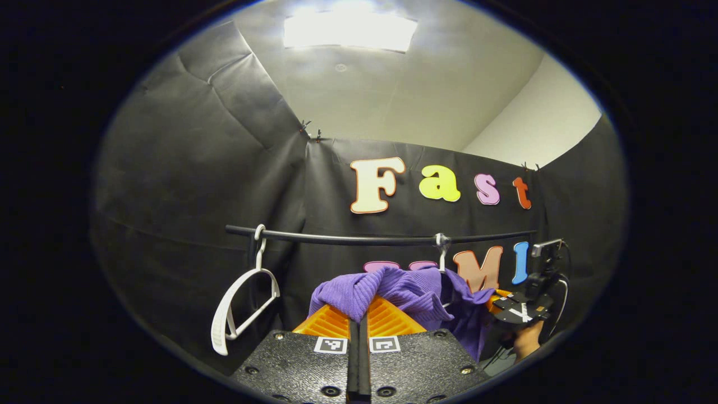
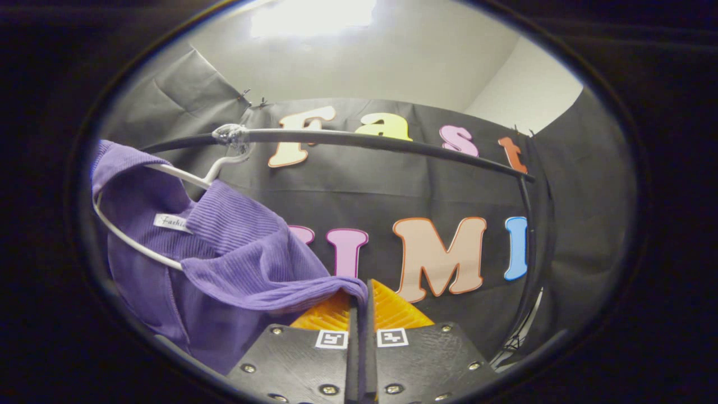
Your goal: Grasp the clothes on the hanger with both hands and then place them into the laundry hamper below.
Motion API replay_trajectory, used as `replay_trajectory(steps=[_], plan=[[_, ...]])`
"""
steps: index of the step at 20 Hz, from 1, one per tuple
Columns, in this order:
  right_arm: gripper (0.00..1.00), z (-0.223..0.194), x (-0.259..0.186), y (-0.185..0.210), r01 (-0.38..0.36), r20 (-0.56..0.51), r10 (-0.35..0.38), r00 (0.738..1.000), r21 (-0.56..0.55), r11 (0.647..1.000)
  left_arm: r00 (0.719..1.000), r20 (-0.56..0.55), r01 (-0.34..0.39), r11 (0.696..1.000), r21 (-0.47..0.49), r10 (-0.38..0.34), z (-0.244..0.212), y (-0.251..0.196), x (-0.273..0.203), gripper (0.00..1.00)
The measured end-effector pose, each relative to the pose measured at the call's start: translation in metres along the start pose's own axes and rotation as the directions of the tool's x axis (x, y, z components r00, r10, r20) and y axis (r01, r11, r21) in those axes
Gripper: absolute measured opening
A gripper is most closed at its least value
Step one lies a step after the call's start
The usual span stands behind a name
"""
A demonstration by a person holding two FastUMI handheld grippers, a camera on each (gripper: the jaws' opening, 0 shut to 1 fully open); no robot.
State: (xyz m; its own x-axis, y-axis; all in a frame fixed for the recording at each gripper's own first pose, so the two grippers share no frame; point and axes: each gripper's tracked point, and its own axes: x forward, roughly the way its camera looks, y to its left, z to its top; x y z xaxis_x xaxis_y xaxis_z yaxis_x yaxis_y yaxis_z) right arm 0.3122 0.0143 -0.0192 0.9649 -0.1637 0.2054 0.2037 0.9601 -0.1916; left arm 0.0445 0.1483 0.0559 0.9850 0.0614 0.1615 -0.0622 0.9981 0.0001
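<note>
Black cloth walls (image 1: 185, 168) enclosed the booth beneath a white ceiling (image 1: 404, 95), where a bright light panel (image 1: 350, 31) glowed at top centre; a dark rail (image 1: 359, 239) crossed mid-frame.

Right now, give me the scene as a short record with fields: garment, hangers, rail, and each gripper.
garment: purple ribbed top, partly on its hanger, bunched toward both grippers
garment hanger: white, hooked on the rail
spare hanger: white, empty, hanging at the rail's other end
rail: black bar across the booth
left gripper: shut on a fold of the purple top
right gripper: shut on the top's edge
hamper: cannot tell from these views
</note>
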Motion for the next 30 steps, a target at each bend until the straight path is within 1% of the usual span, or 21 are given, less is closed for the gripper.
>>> replay_trajectory(steps=[2, 3, 6, 7, 8, 9, 10, 11, 12, 13, 14, 15, 16, 18, 22, 24, 25, 26, 28, 30], plan=[[0.00, 0.006, 0.007, -0.003, 0.005, 0.020, -0.005, 1.000, -0.012, 1.000, 0.999, 0.002, -0.032, 0.999, 0.020, 0.032, 0.002, 0.011, 0.015, 0.00], [0.04, 0.010, 0.011, -0.004, 0.005, 0.031, -0.004, 0.999, -0.017, 1.000, 0.999, 0.006, -0.043, 0.999, 0.028, 0.042, 0.003, 0.014, 0.022, 0.00], [0.04, 0.012, 0.025, -0.010, 0.002, 0.044, 0.000, 0.999, -0.041, 0.999, 0.998, -0.002, -0.055, 0.998, 0.041, 0.056, -0.001, 0.018, 0.035, 0.00], [0.05, 0.012, 0.030, -0.014, 0.000, 0.040, 0.001, 0.999, -0.031, 1.000, 0.998, -0.005, -0.059, 0.997, 0.048, 0.059, -0.002, 0.019, 0.040, 0.00], [0.08, 0.007, 0.038, -0.015, -0.015, 0.018, 0.015, 1.000, -0.006, 1.000, 0.998, -0.006, -0.068, 0.996, 0.055, 0.068, -0.005, 0.022, 0.044, 0.00], [0.04, 0.002, 0.044, -0.017, -0.030, -0.006, 0.030, 1.000, 0.027, 0.999, 0.997, -0.009, -0.077, 0.995, 0.061, 0.078, -0.008, 0.025, 0.048, 0.00], [0.04, -0.002, 0.052, -0.022, -0.037, -0.030, 0.039, 0.999, 0.060, 0.998, 0.997, -0.013, -0.081, 0.995, 0.064, 0.082, -0.012, 0.026, 0.052, 0.00], [0.05, -0.007, 0.059, -0.025, -0.045, -0.056, 0.049, 0.997, 0.075, 0.996, 0.996, -0.019, -0.081, 0.995, 0.064, 0.082, -0.015, 0.026, 0.055, 0.00], [0.08, -0.012, 0.068, -0.031, -0.050, -0.079, 0.054, 0.995, 0.057, 0.997, 0.996, -0.028, -0.081, 0.995, 0.063, 0.083, -0.019, 0.027, 0.057, 0.00], [0.04, -0.018, 0.075, -0.036, -0.049, -0.105, 0.054, 0.993, 0.052, 0.997, 0.995, -0.041, -0.090, 0.994, 0.065, 0.093, -0.022, 0.031, 0.060, 0.00], [0.05, -0.023, 0.082, -0.036, -0.055, -0.123, 0.063, 0.990, 0.072, 0.996, 0.992, -0.058, -0.106, 0.992, 0.067, 0.110, -0.028, 0.035, 0.062, 0.00], [0.08, -0.027, 0.090, -0.035, -0.060, -0.135, 0.073, 0.988, 0.095, 0.994, 0.991, -0.065, -0.111, 0.992, 0.066, 0.115, -0.031, 0.038, 0.066, 0.02], [0.04, -0.031, 0.097, -0.037, -0.060, -0.145, 0.076, 0.987, 0.114, 0.992, 0.991, -0.067, -0.115, 0.991, 0.062, 0.119, -0.032, 0.040, 0.071, 0.00], [0.05, -0.039, 0.111, -0.043, -0.048, -0.149, 0.071, 0.986, 0.158, 0.986, 0.988, -0.086, -0.122, 0.991, 0.055, 0.126, -0.042, 0.045, 0.080, 0.00], [0.05, -0.062, 0.139, -0.051, -0.004, -0.131, 0.029, 0.991, 0.186, 0.983, 0.986, -0.139, -0.091, 0.995, 0.046, 0.097, -0.073, 0.043, 0.094, 0.00], [0.05, -0.080, 0.147, -0.051, 0.012, -0.147, 0.014, 0.989, 0.177, 0.984, 0.983, -0.160, -0.078, 0.996, 0.043, 0.084, -0.092, 0.041, 0.103, 0.00], [0.08, -0.090, 0.153, -0.048, 0.013, -0.166, 0.017, 0.986, 0.179, 0.984, 0.981, -0.182, -0.069, 0.997, 0.031, 0.073, -0.103, 0.039, 0.107, 0.00], [0.05, -0.102, 0.155, -0.047, 0.020, -0.186, 0.013, 0.982, 0.173, 0.985, 0.977, -0.204, -0.057, 0.998, 0.007, 0.057, -0.115, 0.036, 0.110, 0.00], [0.05, -0.123, 0.153, -0.045, 0.028, -0.201, 0.008, 0.980, 0.173, 0.984, 0.972, -0.235, -0.038, 0.999, -0.021, 0.032, -0.135, 0.034, 0.110, 0.00], [0.05, -0.142, 0.144, -0.041, 0.023, -0.214, 0.014, 0.977, 0.171, 0.985, 0.965, -0.259, -0.041, 0.999, -0.032, 0.032, -0.155, 0.035, 0.112, 0.00]])
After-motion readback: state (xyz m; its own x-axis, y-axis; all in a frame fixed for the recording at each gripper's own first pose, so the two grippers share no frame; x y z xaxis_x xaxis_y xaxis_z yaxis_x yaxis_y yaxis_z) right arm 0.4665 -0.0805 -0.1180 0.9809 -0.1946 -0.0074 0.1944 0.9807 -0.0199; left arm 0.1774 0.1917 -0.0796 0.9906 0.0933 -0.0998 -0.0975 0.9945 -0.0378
